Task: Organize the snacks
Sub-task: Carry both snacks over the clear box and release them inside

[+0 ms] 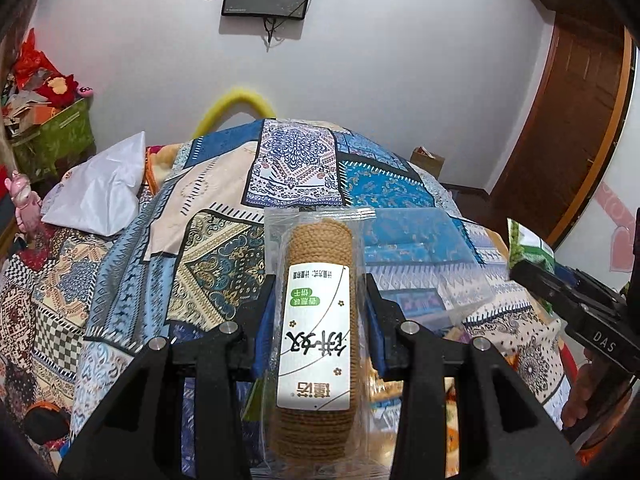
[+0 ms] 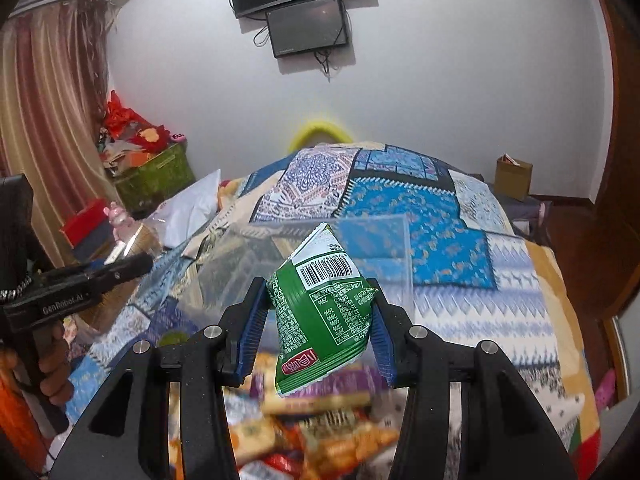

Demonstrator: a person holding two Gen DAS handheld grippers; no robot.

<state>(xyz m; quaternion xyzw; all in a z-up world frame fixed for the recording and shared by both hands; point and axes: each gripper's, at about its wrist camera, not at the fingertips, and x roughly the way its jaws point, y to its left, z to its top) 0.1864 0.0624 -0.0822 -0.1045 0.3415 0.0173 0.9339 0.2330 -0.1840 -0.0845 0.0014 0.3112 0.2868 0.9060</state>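
Left tool (image 1: 320, 300) is clamped on a clear-wrapped sleeve of round biscuits (image 1: 316, 332), blue pads pressing both sides of it. The sleeve runs lengthwise between the fingers, with a white label facing the camera and the brown biscuit stack showing at both ends. It's held up in the air over the bed (image 1: 200, 240), not resting on anything.

Right tool (image 2: 320, 316) is gripping a green snack packet (image 2: 320, 320), barcode side up. The packet is crumpled and tilted, its top corner poking up past the fingertips. It's also off the surface, hanging above a blurry pile of snacks (image 2: 320, 432) in orange, red and purple wrappers.

Just past both tools sits a clear plastic box (image 2: 332, 248) on the bed, see-through enough that the patchwork quilt (image 2: 440, 216) shows through its walls. In the left view the box (image 1: 412, 240) is off to the right of the biscuits, and the right tool (image 1: 532, 264) peeks in from the right edge with the green packet.

Further out: a white plastic bag (image 1: 100, 188) on the left side of the bed, a green bin (image 2: 156, 176) stuffed with red stuff by the curtain (image 2: 52, 120), a small cardboard box (image 2: 514, 178) by the wall, and two dark screens (image 2: 304, 4) mounted up high.
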